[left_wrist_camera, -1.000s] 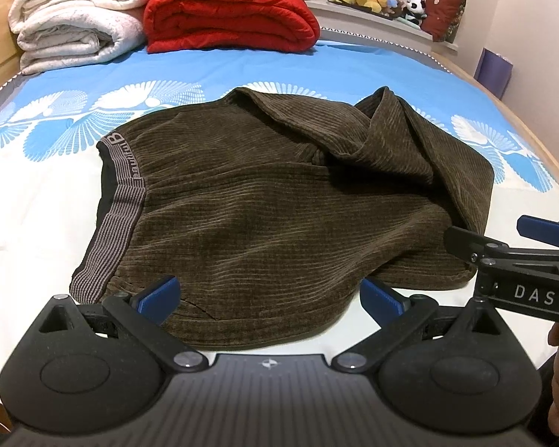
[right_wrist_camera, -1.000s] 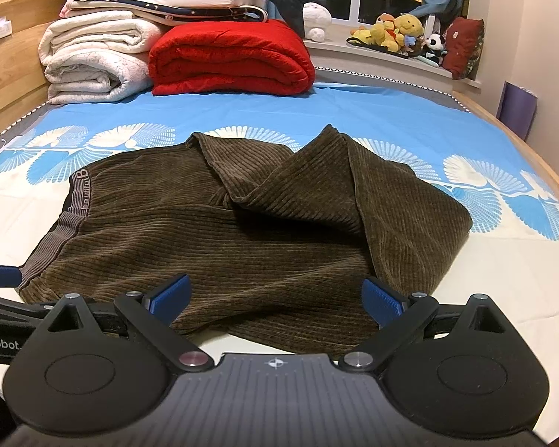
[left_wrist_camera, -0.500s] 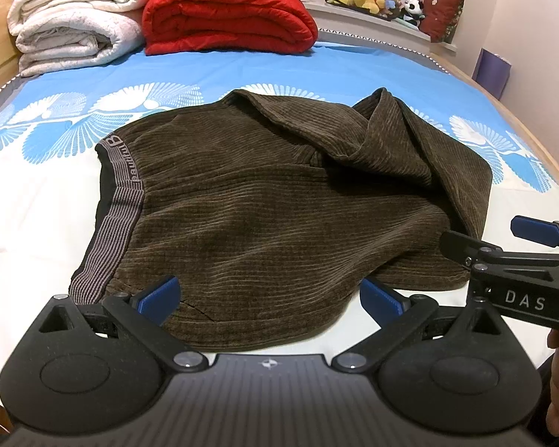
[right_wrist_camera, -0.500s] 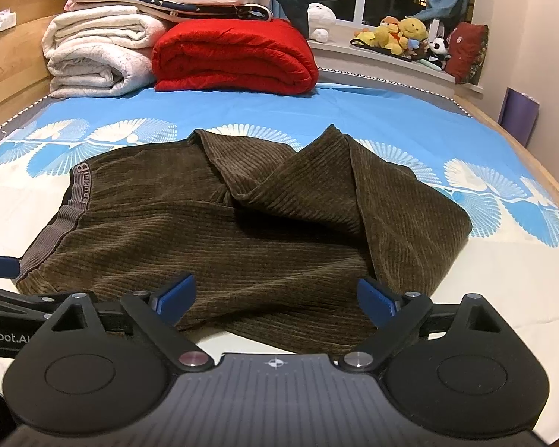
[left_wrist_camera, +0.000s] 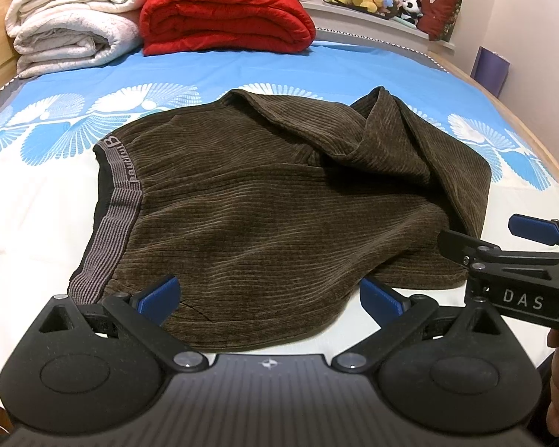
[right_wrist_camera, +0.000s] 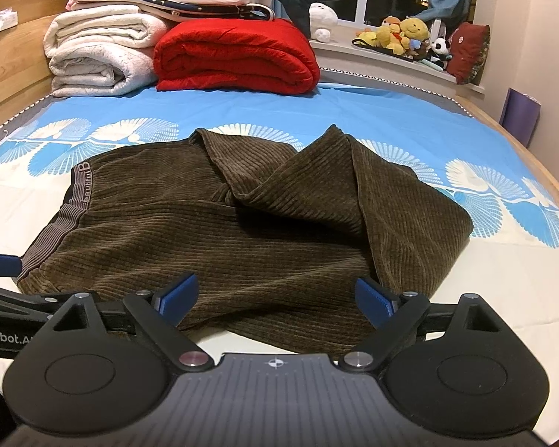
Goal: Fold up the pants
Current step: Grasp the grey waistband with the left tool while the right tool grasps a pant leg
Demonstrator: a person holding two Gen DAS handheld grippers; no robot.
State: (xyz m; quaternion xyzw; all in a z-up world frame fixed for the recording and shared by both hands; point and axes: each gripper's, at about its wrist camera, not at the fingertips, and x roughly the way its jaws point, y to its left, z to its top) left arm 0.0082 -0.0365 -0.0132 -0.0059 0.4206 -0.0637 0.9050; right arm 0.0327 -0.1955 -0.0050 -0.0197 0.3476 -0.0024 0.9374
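Observation:
Brown corduroy pants (left_wrist_camera: pixel 264 208) lie folded over on the bed, grey waistband (left_wrist_camera: pixel 111 219) at the left, legs doubled back in a rumpled ridge at the right; they also show in the right wrist view (right_wrist_camera: pixel 264 231). My left gripper (left_wrist_camera: pixel 268 294) is open and empty, just above the pants' near edge. My right gripper (right_wrist_camera: pixel 275 294) is open and empty over the near hem. The right gripper appears at the right in the left wrist view (left_wrist_camera: pixel 510 257); the left gripper appears at the left in the right wrist view (right_wrist_camera: pixel 3 290).
The blue and white bed sheet (left_wrist_camera: pixel 354 70) spreads around the pants. A red folded quilt (right_wrist_camera: pixel 238 56) and white folded blankets (right_wrist_camera: pixel 100 52) stack at the head. Plush toys (right_wrist_camera: pixel 402 37) line the window ledge. A wooden bed rail (right_wrist_camera: pixel 540 164) runs along the right.
Both grippers have drawn back slightly and risen a little; the pants lie as before. Both stay open.

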